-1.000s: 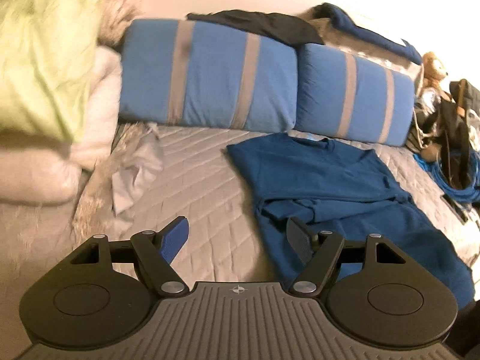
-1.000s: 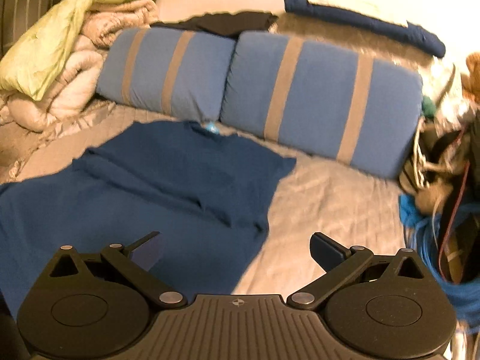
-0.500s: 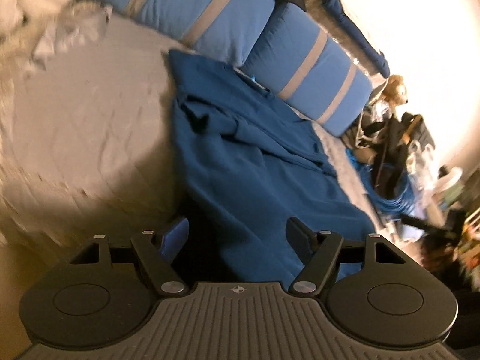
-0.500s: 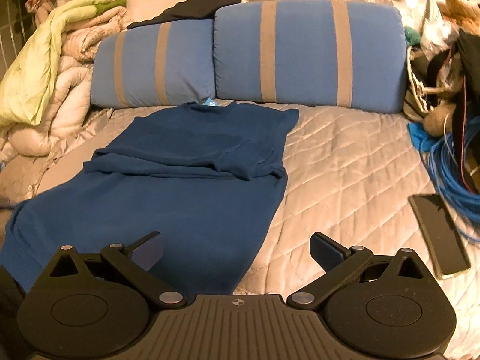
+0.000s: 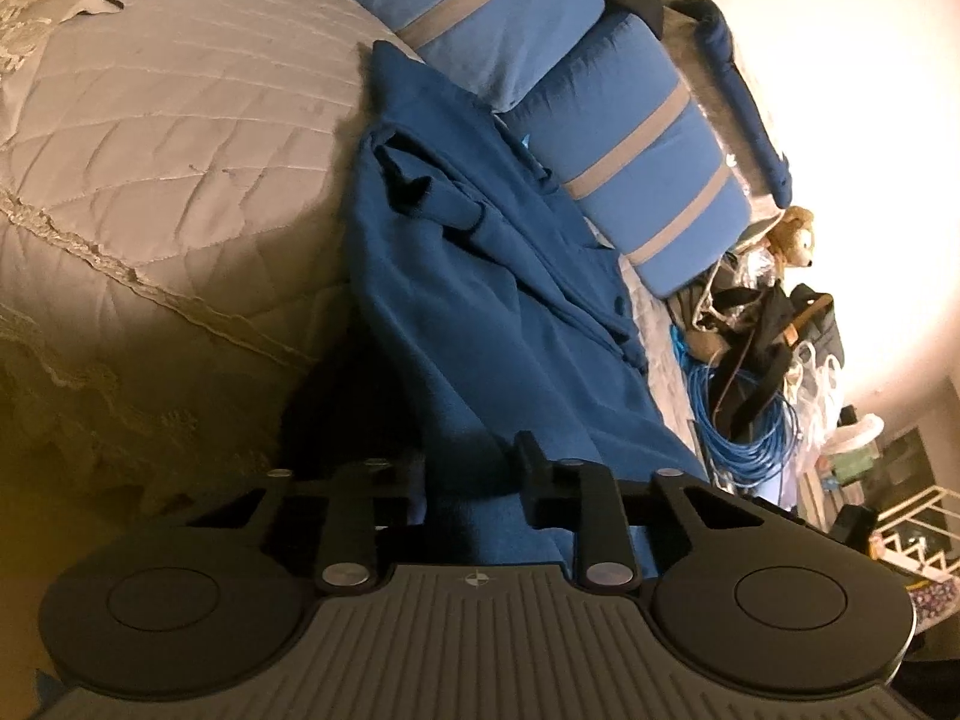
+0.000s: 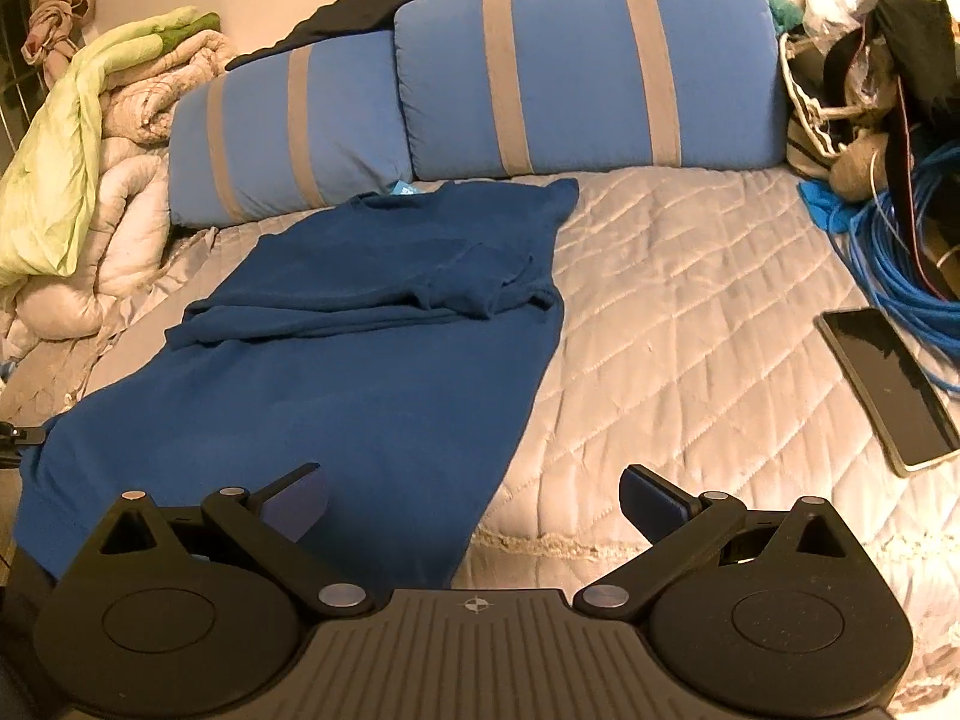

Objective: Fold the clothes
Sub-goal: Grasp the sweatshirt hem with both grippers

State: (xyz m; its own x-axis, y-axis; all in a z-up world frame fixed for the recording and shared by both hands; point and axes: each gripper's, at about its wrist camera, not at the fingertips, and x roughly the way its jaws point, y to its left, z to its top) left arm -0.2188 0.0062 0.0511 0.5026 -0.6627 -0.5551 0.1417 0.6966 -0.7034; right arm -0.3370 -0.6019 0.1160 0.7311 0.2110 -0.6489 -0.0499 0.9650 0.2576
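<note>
The left tool [image 5: 471,474] has just been closing and stands narrow around the near hem of the shirt [image 5: 480,324], seemingly pinching it, though shadow hides the contact. The right tool [image 6: 474,501] hangs wide over the hem's right corner. The shirt lies sleeves-in on the bed [image 6: 690,312]; grip both corners evenly before lifting.

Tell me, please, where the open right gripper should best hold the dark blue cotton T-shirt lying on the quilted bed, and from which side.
Probably the near right hem corner of the dark blue cotton T-shirt. The hem lies flat at the edge of the grey quilted bed, just ahead of the right gripper, so come from the foot side, low, one finger sliding under.
</note>
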